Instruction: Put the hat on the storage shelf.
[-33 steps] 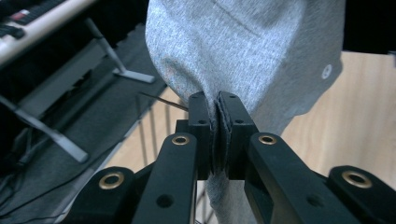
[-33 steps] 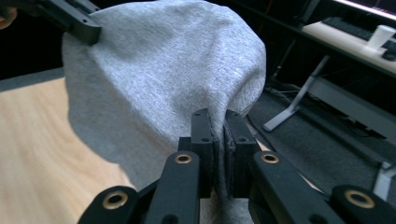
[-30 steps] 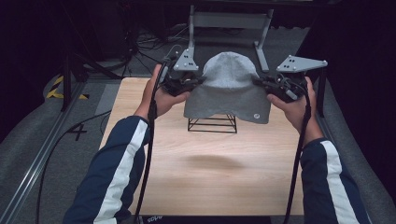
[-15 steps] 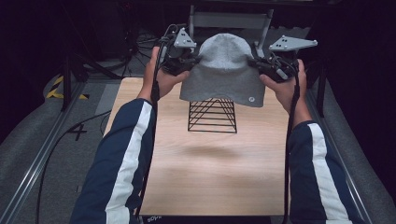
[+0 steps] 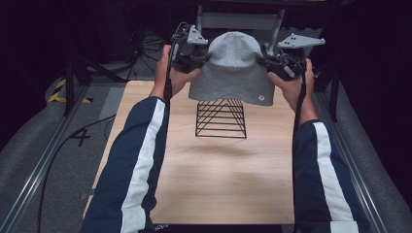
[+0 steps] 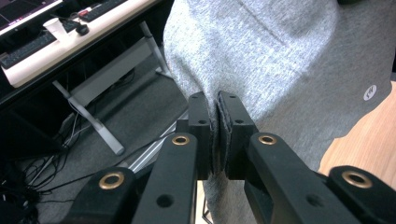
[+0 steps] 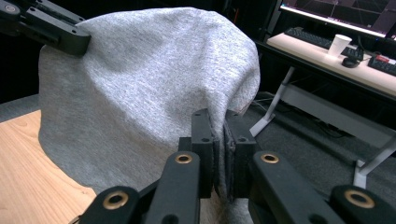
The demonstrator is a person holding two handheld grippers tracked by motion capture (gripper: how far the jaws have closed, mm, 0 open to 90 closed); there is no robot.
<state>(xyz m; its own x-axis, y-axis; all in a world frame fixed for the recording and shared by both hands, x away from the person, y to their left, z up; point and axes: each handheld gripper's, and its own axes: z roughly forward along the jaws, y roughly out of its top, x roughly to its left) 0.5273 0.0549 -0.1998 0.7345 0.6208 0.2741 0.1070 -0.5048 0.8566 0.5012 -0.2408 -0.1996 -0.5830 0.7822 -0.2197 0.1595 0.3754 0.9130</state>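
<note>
Above the wire stand (image 5: 221,119), both claws have lifted the beanie (image 5: 233,68) clear.

The left gripper (image 6: 218,105) pinches a fold of the grey beanie (image 6: 280,56) between its closed jaws. To their right lies the wooden table (image 6: 369,140); to their left, a desk with keyboards (image 6: 42,44).
</note>
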